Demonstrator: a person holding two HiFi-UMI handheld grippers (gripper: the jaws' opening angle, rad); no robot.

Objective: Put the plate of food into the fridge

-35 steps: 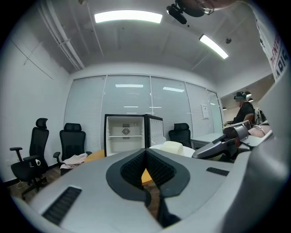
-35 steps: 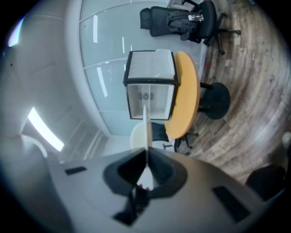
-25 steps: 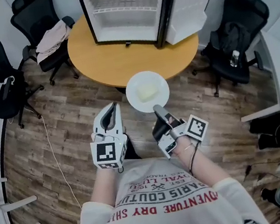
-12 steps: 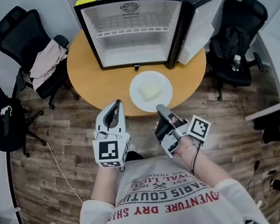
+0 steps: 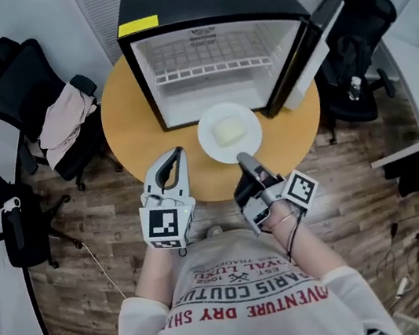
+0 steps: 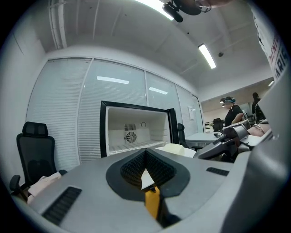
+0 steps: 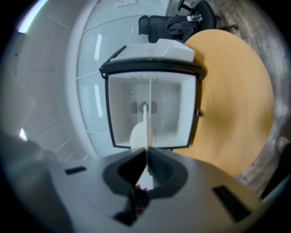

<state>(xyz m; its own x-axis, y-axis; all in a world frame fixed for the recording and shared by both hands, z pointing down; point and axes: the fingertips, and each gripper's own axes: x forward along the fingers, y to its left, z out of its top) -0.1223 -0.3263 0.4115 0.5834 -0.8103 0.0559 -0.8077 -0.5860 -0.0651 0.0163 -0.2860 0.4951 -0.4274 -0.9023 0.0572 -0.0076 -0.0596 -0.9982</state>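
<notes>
Before the open fridge (image 5: 207,12), right tool (image 5: 241,158) outstretched, clenched on plate (image 5: 218,147) rim, left tool (image 5: 177,153) alongside, closed empty.

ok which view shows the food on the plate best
The head view: it looks down onto the round white plate and shows the whole pale yellow block of food. The right gripper view sees the plate edge-on, the food a bulge. The left gripper view catches a low side glimpse.
</notes>
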